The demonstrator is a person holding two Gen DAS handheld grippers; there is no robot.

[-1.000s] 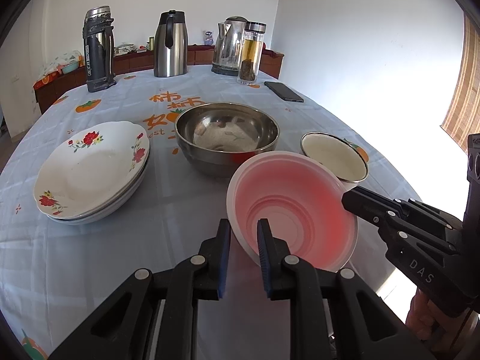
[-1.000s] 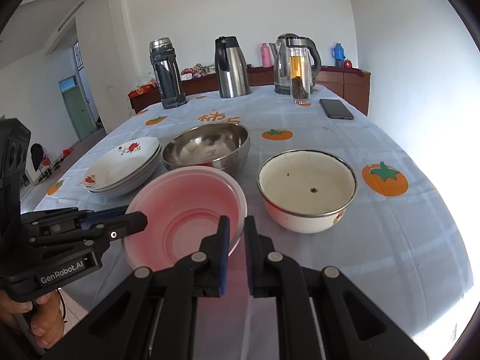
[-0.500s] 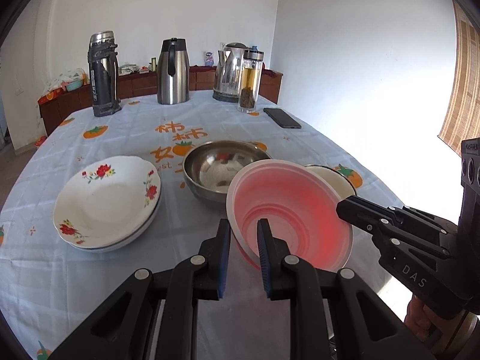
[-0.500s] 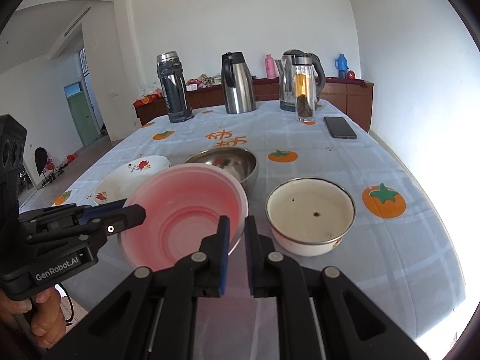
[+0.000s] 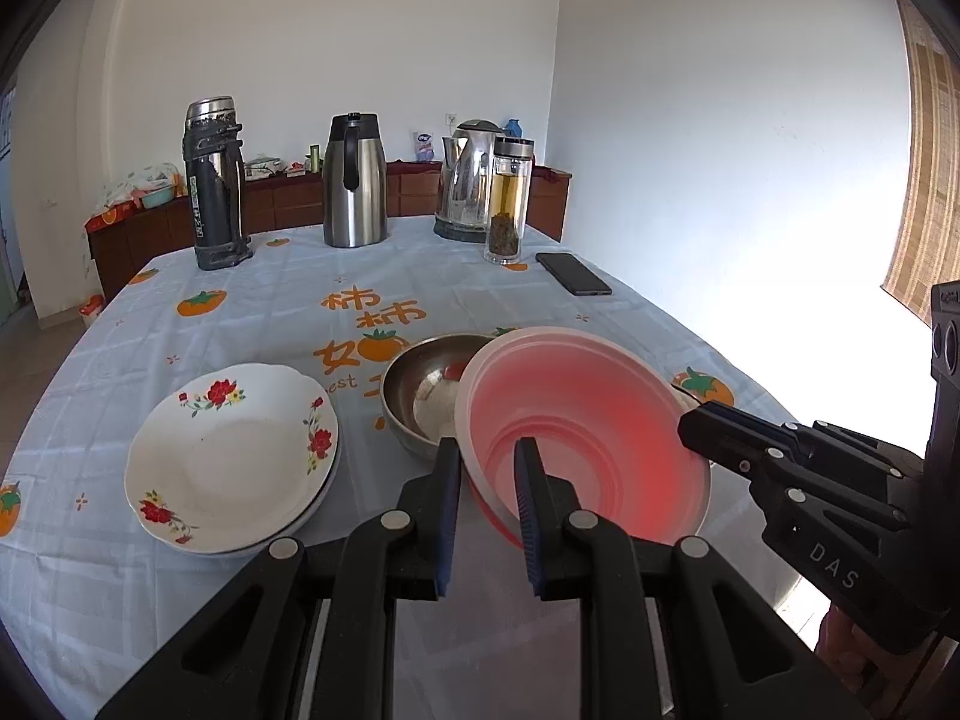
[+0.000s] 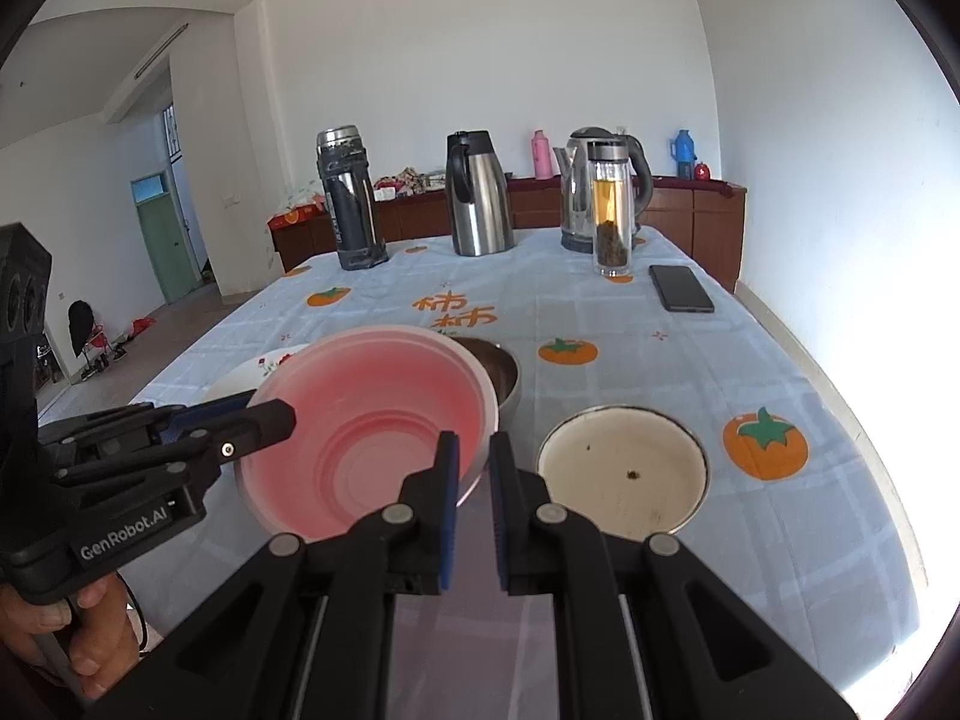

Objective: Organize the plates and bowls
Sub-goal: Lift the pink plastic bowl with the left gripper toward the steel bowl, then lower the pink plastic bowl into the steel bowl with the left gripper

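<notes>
At the bottom centre of the frame our left gripper (image 5: 487, 468) pinches the near rim of the pink plastic bowl (image 5: 585, 438), which we hold tilted above the tablecloth (image 5: 270, 324). From the right edge, our right gripper (image 5: 690, 429) clamps the bowl's opposite rim. Behind the bowl sits the steel bowl (image 5: 420, 384); stacked floral plates (image 5: 231, 456) lie at lower left.

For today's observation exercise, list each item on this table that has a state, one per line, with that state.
Pink bowl: lifted, tilted, rim gripped on both sides.
Left gripper: shut on its rim.
Right gripper: shut on its rim.
Steel bowl: on table, upright.
Enamel bowl: upright, specks inside.
Floral plates: stacked.
Glass tea bottle: capped, part filled.
</notes>
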